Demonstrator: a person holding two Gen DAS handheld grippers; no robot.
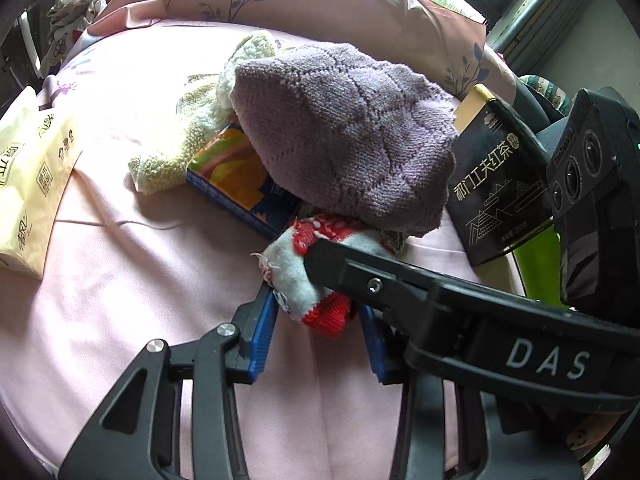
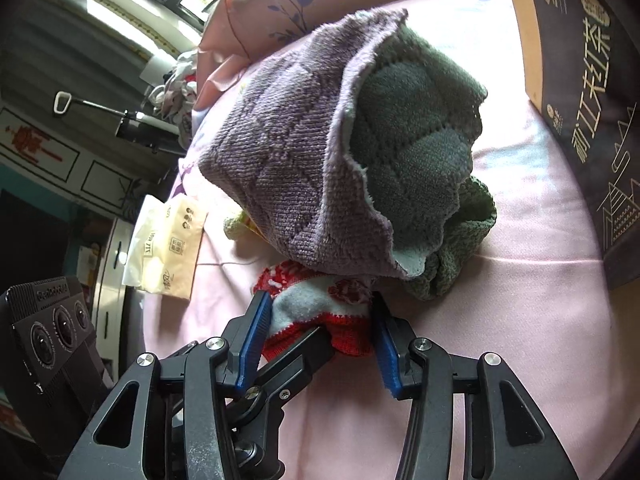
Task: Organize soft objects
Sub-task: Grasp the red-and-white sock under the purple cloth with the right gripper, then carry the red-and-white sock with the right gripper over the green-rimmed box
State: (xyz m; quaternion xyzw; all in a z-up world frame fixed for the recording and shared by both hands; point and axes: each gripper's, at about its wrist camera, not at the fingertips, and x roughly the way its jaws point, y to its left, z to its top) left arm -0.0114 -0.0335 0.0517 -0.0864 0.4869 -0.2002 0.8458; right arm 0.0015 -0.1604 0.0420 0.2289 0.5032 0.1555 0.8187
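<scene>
My left gripper and right gripper both clasped the red-and-white sock on the bed (half under the purple towel); pulling risked dragging that towel along.

A sock lies on the bed, its far end tucked under a towel. Left of the towel a box rests under its edge, a tissue pack further left; a tea box stands right.

Bare sheet left — towel pile ahead
</scene>
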